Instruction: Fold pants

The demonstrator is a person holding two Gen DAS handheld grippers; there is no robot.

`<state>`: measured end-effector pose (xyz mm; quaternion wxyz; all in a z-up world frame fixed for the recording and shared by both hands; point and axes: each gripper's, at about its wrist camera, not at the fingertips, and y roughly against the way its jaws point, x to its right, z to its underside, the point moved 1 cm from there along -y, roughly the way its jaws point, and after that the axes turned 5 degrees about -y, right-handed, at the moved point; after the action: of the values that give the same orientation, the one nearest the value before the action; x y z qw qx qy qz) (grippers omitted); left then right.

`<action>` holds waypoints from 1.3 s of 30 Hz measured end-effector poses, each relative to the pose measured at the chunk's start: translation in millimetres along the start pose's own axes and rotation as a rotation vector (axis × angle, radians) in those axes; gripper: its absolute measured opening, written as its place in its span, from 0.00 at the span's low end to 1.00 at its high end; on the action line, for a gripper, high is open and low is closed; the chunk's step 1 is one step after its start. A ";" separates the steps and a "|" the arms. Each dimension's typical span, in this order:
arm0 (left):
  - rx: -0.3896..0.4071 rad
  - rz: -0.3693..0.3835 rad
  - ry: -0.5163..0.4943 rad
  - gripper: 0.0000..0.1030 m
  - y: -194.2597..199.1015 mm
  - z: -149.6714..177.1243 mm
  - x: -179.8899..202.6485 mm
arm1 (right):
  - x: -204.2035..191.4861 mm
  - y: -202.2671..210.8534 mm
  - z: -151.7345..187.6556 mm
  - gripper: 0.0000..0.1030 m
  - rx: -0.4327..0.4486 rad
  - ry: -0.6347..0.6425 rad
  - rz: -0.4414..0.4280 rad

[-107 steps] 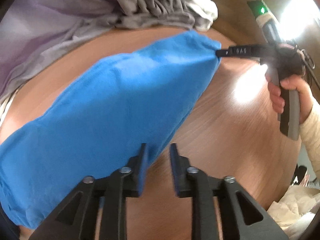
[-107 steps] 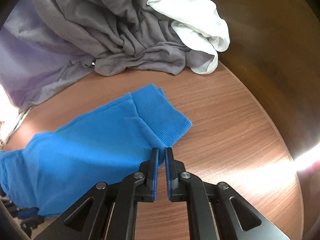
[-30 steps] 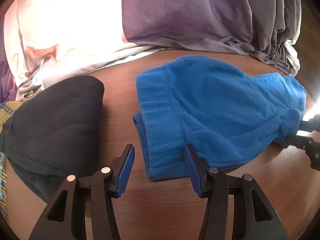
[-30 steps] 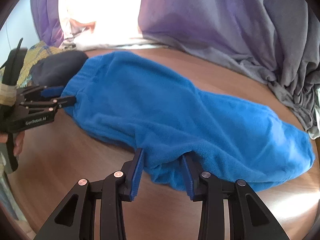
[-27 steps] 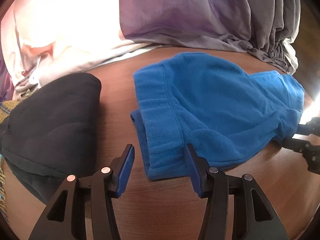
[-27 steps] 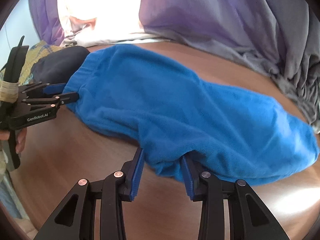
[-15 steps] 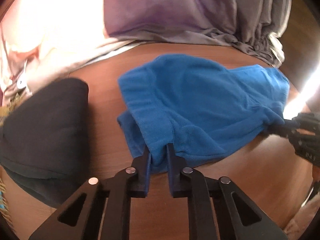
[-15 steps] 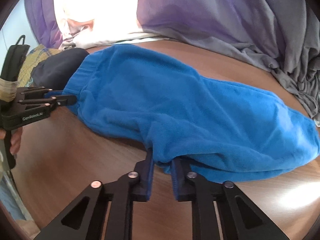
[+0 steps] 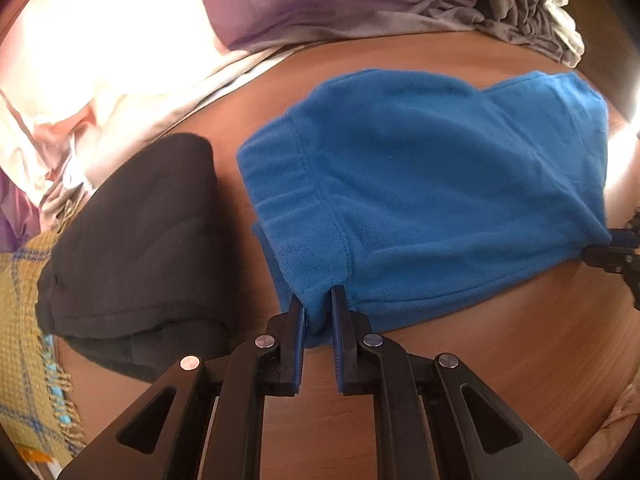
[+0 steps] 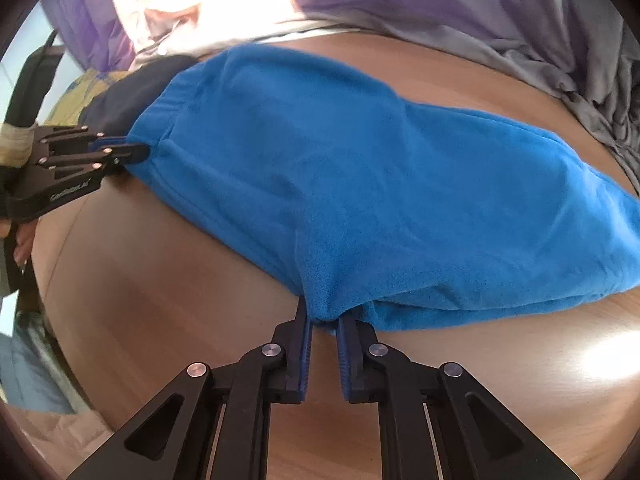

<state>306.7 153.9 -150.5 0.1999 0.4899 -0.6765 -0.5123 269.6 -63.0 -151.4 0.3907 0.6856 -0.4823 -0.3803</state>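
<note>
Blue fleece pants (image 9: 440,180) lie folded lengthwise on the brown wooden table (image 9: 480,360). My left gripper (image 9: 318,300) is shut on the near corner of the elastic waistband. In the right wrist view the same pants (image 10: 380,180) stretch from left to right. My right gripper (image 10: 322,312) pinches a bunch of the near edge about midway along the leg, and its jaws are still closing on that fabric. The left gripper (image 10: 132,152) shows there at the waistband end. The right gripper (image 9: 612,248) appears at the right edge of the left wrist view.
A folded black garment (image 9: 136,248) lies just left of the waistband, on a yellow plaid cloth (image 9: 20,340). Grey and purple clothes (image 9: 360,0) and a pale cloth (image 9: 100,60) are heaped along the far side. A hand (image 10: 20,240) holds the left gripper's handle.
Both grippers went from open around the pants' near edge to shut on it. The fabric now bunches up between each pair of pads, and both views sit closer to the cloth.
</note>
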 end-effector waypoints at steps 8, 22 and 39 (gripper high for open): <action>-0.020 -0.023 0.008 0.14 -0.1 5.8 2.8 | -15.7 -4.8 15.4 0.13 -0.077 0.072 -0.034; 0.087 -0.129 0.034 0.19 43.6 1.8 7.7 | 25.5 29.0 -17.8 0.13 0.157 -0.044 0.164; 0.012 -0.073 0.021 0.19 -10.0 -0.6 10.2 | 26.5 1.9 10.3 0.13 0.039 -0.059 0.162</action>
<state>307.2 144.8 -161.6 0.1853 0.5209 -0.6588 -0.5102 266.2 -90.5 -157.8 0.3926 0.6405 -0.5545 -0.3580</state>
